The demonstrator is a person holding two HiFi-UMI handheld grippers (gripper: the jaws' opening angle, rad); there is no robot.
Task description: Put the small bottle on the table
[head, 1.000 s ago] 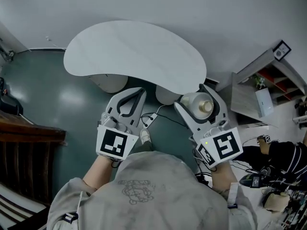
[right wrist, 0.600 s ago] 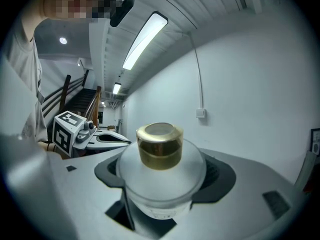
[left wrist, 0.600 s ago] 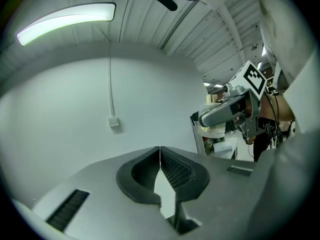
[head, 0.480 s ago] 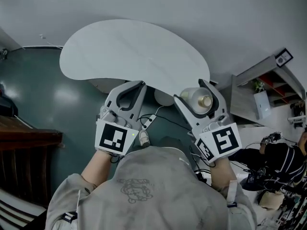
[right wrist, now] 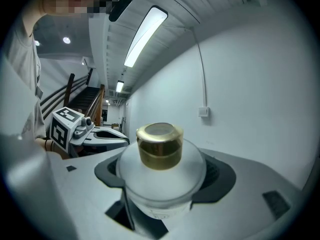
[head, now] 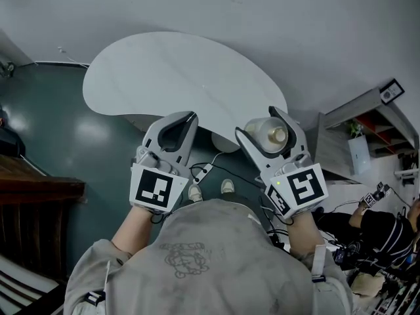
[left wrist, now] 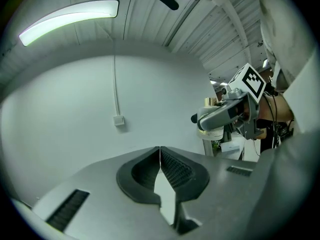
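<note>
A small white bottle (head: 268, 135) (right wrist: 161, 171) with a gold cap is clamped between the jaws of my right gripper (head: 265, 129), held in the air just off the near right edge of the white kidney-shaped table (head: 177, 81). The right gripper (right wrist: 162, 184) is shut on the bottle's round body, cap pointing away from the camera. My left gripper (head: 179, 125) hovers at the table's near edge, shut, its jaw tips touching with nothing between them (left wrist: 160, 156). From the left gripper view, the right gripper (left wrist: 225, 115) with the bottle shows off to the right.
A grey wall rises behind the table. Dark green floor (head: 59, 130) lies to the left, with a dark wooden stair rail (head: 33, 189) at the far left. A shelf unit (head: 357, 126) and cables stand at the right. A person's feet (head: 210, 189) show below.
Both grippers have moved forward toward the table's near edge, the right one carrying the bottle with it. The person's feet have stepped forward.
</note>
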